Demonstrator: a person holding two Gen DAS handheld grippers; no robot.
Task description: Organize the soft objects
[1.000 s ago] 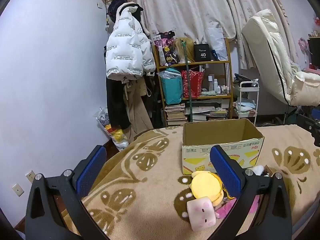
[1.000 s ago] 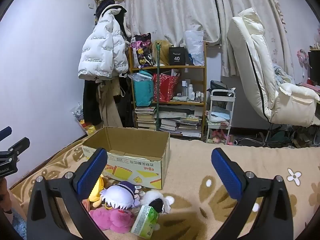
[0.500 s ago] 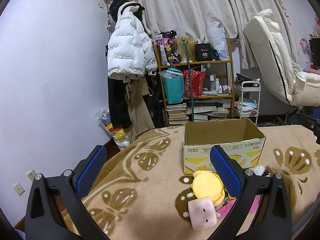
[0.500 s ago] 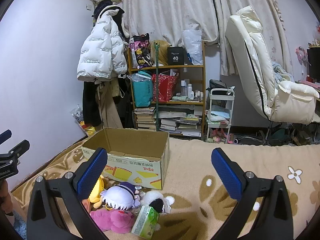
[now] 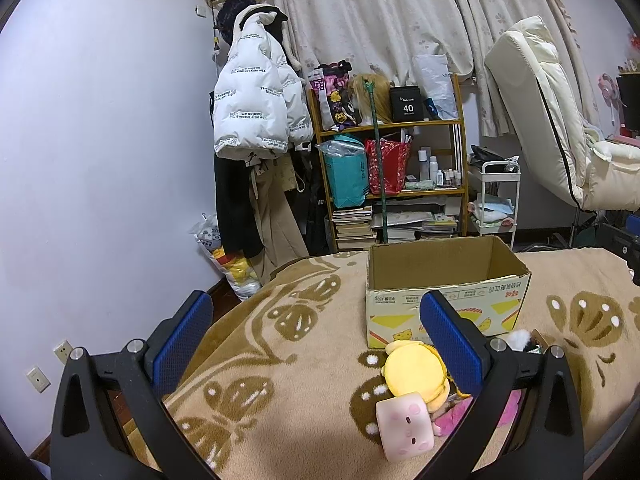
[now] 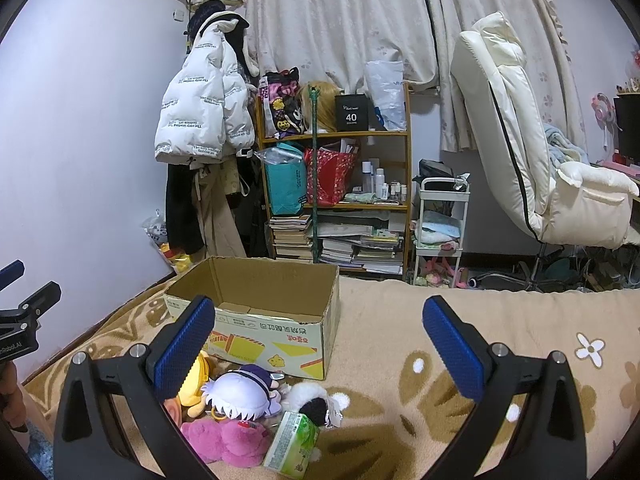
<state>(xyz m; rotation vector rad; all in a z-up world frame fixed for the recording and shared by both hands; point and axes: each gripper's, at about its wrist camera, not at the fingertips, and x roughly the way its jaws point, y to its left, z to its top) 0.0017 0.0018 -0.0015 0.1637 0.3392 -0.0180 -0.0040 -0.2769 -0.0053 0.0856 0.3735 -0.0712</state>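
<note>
- Both tools, left (image 5: 316, 336) and right (image 6: 320, 340), stayed wide apart and empty, barely shifted since a second earlier.
- Soft toys, including the yellow round plush (image 5: 416, 372) and pink fuzzy plush (image 6: 224, 440), lay just before the open cardboard box (image 6: 256, 320); sorting looked unstarted.

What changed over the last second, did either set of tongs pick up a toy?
No grab. The left tongs and right tongs are open as before, holding nothing; both views only drifted slightly. The cardboard box, yellow plush, pink cube plush and white-haired doll lie where they were on the blanket.
</note>
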